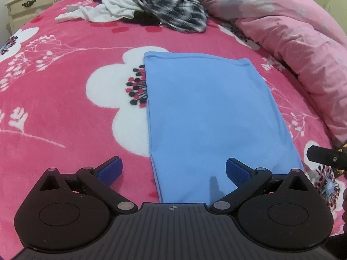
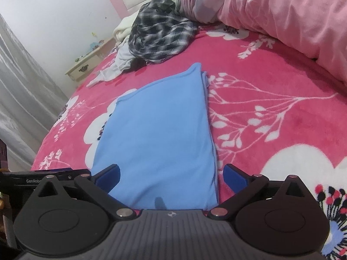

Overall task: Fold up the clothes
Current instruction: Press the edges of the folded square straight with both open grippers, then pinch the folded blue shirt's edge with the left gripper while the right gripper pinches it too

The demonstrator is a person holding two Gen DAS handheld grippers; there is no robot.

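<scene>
A light blue garment point(image 1: 212, 117) lies folded into a long flat rectangle on the pink flowered bed; it also shows in the right wrist view point(image 2: 156, 134). My left gripper point(image 1: 173, 171) is open and empty, its jaws wide apart over the garment's near left corner. My right gripper point(image 2: 171, 176) is open and empty, its jaws straddling the garment's near end. Part of the right gripper point(image 1: 327, 157) shows at the left view's right edge, and the left gripper point(image 2: 36, 178) at the right view's left edge.
A pile of clothes at the head of the bed holds a black-and-white plaid shirt point(image 1: 171, 4) and a white garment point(image 1: 104, 10). A pink quilt point(image 1: 292, 34) is bunched along the right side. A cream nightstand point(image 1: 30, 4) stands left of the bed.
</scene>
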